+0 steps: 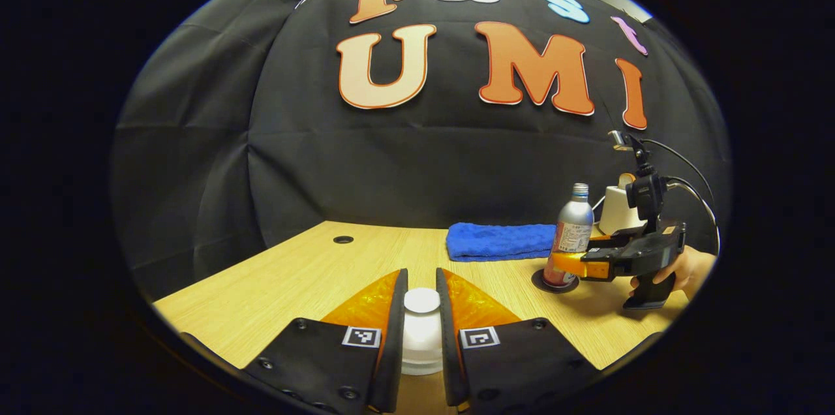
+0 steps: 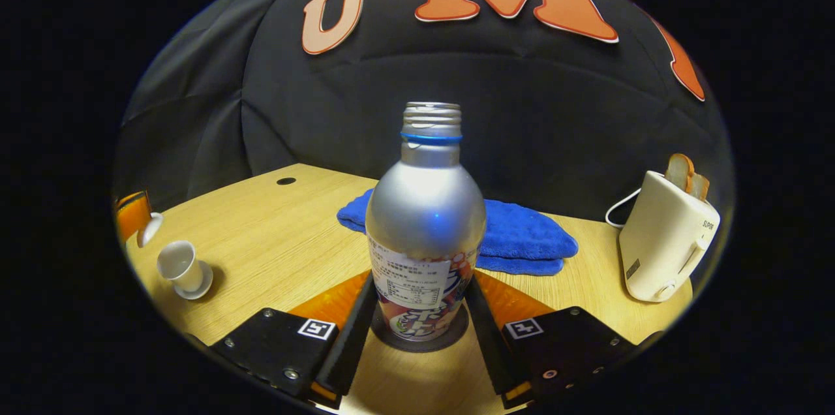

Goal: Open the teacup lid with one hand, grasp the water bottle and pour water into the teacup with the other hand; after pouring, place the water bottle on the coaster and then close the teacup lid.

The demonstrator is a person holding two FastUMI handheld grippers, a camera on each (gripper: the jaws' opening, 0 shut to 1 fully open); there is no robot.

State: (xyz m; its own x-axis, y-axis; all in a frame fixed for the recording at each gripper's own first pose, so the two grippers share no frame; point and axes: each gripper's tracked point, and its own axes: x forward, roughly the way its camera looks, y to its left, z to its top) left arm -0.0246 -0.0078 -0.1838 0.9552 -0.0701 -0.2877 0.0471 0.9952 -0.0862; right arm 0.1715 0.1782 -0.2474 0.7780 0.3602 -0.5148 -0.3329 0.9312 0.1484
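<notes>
In the left gripper view my left gripper (image 1: 422, 275) is shut on the white teacup lid (image 1: 422, 327), held just above the wooden table (image 1: 293, 284). The right gripper view shows that gripper (image 2: 134, 216) with the lid (image 2: 150, 229) at the far left, beside the uncovered white teacup (image 2: 179, 261) on its saucer (image 2: 199, 286). The silver water bottle (image 2: 424, 219), uncapped, stands upright on a dark round coaster (image 2: 458, 330). My right gripper (image 2: 421, 284) has both fingers pressed on its lower sides. From the left gripper view the bottle (image 1: 573, 226), coaster (image 1: 540, 282) and right gripper (image 1: 564, 265) are at the right.
A folded blue towel (image 2: 522, 232) lies behind the bottle. A cream toaster (image 2: 662, 245) with bread slices stands at the back right, its cord trailing. A hand (image 1: 685, 271) holds the right gripper. A cable hole (image 1: 343, 239) sits near the table's far edge.
</notes>
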